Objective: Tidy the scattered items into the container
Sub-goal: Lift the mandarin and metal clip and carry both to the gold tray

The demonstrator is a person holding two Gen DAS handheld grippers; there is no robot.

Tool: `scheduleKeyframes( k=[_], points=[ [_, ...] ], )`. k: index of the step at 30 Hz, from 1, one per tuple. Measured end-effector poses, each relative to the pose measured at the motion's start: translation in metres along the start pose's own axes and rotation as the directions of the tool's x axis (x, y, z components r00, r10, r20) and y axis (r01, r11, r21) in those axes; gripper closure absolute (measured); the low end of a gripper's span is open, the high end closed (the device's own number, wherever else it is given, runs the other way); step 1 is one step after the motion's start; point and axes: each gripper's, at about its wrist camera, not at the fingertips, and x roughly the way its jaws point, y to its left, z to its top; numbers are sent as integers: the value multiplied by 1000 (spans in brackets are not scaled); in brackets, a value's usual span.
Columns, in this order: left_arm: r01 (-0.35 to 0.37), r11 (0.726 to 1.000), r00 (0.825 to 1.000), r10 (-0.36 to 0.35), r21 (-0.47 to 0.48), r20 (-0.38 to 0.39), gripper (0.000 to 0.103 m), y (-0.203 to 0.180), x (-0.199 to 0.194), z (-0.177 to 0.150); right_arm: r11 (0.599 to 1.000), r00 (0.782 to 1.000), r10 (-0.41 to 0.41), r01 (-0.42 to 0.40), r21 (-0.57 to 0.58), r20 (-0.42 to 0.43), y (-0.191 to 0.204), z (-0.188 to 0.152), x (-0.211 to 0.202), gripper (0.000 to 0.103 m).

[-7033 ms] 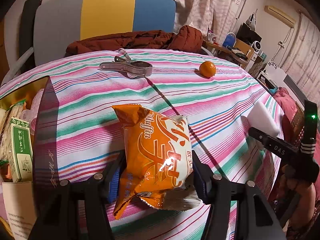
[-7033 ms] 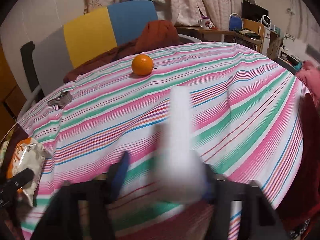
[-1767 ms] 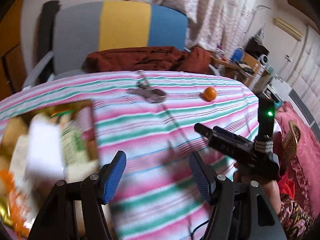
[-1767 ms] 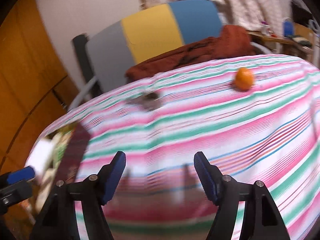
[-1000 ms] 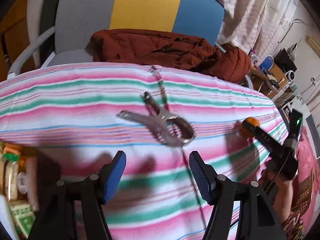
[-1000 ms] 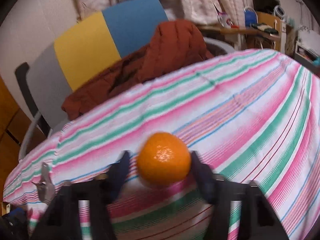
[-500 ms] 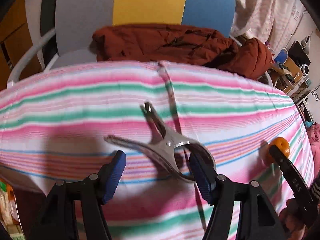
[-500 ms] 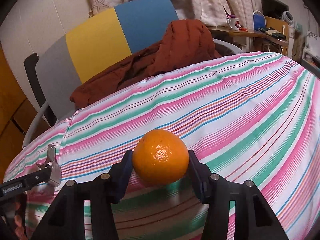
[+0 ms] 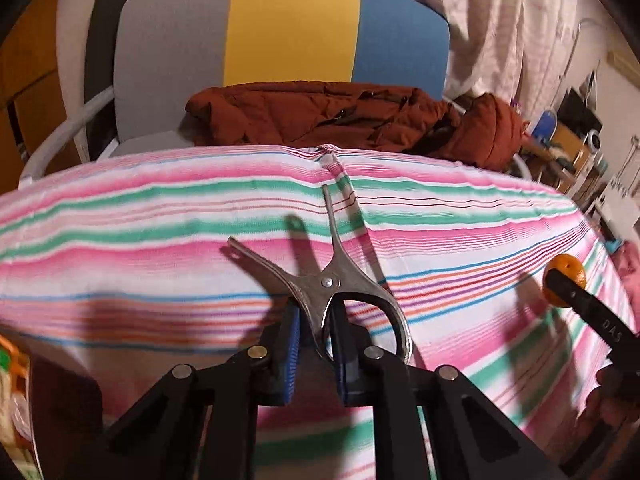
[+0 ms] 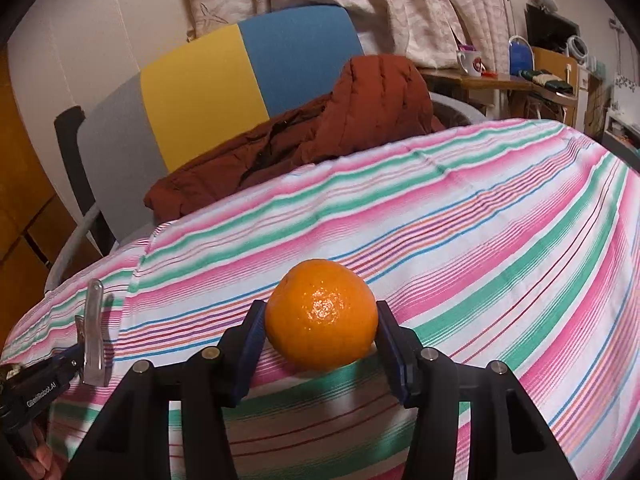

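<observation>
A metal spring clamp (image 9: 332, 284) lies on the striped tablecloth (image 9: 140, 248). My left gripper (image 9: 316, 344) is shut on the clamp's jaw end, its handles pointing away. My right gripper (image 10: 320, 340) is shut on an orange mandarin (image 10: 322, 316), both blue pads against its sides, just above the cloth. The mandarin (image 9: 565, 278) and right gripper finger also show at the right of the left wrist view. The clamp (image 10: 94, 320) and the left gripper show at the left of the right wrist view. The container (image 9: 36, 412) with snack packets is at the lower left edge.
A chair (image 9: 280, 40) with grey, yellow and blue back stands behind the table, with a rust-brown jacket (image 9: 340, 116) on its seat touching the table edge. A desk with a mug (image 10: 470, 62) and clutter is at the far right.
My left gripper has moved in and shut on the clamp. My right gripper has closed on the mandarin. Earlier the snack bag and a white item went into the container.
</observation>
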Motion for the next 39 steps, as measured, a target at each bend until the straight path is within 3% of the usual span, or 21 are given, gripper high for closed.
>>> scheduleKeyframes(
  k=[15,27,33,39],
  points=[
    [66,997,998,-65,-46,21,96,9,-50,-59,995,998,68,-66,-77,18,38,-47,-58,50],
    [127,990,992,-127,-54,12,96,21,-93,-100,985,986,162,-164,-59,-40,70,-102,-106,50],
    [182,983,982,-182,-16,44,96,21,-131,-120,974,971,225,-225,8,-83,81,-130,-125,50],
    [226,974,968,-222,-21,114,96,35,-179,-124,956,954,290,-292,-14,-81,108,-135,-153,50]
  ],
)
